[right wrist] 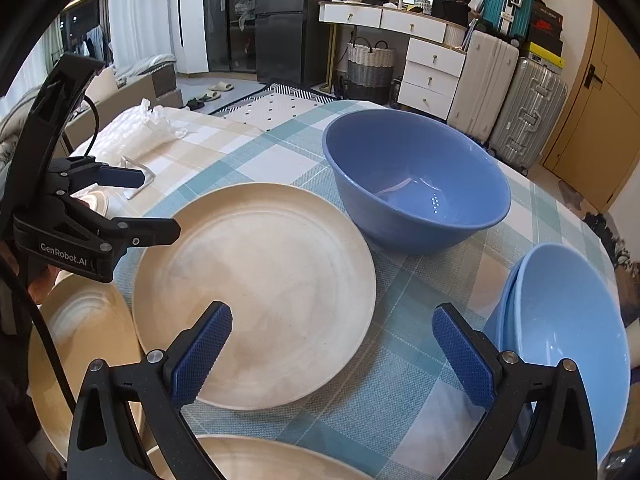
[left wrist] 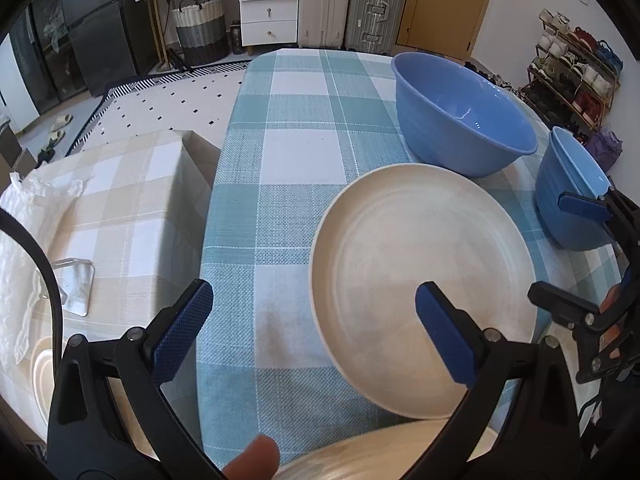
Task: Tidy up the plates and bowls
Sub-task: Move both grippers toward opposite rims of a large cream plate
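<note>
Two nested blue bowls (right wrist: 568, 344) sit right of my right gripper (right wrist: 332, 352); the big bowl (right wrist: 416, 184) and cream plate (right wrist: 256, 292) ahead remain unsorted. Both grippers gape empty, left gripper (left wrist: 312, 328) included.

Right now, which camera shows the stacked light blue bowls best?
The right wrist view: the stacked bowls show their nested rims and open inside. The left wrist view shows them small at the edge, partly hidden by the right gripper.
</note>
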Demonstrator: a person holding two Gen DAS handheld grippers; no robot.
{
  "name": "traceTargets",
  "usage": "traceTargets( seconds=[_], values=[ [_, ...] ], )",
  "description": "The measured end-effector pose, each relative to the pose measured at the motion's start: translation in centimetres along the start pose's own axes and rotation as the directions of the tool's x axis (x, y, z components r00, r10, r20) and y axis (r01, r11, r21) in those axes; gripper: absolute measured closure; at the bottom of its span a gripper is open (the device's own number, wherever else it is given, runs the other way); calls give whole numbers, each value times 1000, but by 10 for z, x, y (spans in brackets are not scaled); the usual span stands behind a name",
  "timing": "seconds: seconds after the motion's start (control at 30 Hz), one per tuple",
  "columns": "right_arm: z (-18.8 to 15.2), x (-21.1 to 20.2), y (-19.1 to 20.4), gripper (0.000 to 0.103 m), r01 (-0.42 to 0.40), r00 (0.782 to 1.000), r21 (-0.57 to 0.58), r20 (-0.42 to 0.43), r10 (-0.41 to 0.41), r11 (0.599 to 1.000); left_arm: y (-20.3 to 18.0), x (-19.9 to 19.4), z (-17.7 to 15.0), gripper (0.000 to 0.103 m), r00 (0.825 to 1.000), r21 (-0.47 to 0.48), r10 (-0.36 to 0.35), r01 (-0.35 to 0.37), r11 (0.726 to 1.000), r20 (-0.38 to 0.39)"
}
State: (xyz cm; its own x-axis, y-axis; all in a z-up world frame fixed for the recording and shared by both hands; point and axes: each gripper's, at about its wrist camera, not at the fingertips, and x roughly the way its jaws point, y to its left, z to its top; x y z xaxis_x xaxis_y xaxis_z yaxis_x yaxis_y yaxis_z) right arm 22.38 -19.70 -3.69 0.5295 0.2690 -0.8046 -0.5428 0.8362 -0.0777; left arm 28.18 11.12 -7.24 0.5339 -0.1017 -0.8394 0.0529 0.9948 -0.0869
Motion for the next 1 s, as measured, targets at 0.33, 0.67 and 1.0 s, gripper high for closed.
traceTargets(
  seconds=[0.33,0.67,1.0],
  values=[
    [17,6,12,1,-22,1000,-47,3,22,999,6,13,3,2,1000,-24,-3,3,1000,-14],
    [19,31,18,1,-1,998,-73,-67,-4,997,7,25,1,2,999,-7,-5,5,1000,-40],
    [25,58,13,1,13,987,-82,-156,-26,997,6,37,-1,7,998,-4,-25,24,1000,-62]
  ],
)
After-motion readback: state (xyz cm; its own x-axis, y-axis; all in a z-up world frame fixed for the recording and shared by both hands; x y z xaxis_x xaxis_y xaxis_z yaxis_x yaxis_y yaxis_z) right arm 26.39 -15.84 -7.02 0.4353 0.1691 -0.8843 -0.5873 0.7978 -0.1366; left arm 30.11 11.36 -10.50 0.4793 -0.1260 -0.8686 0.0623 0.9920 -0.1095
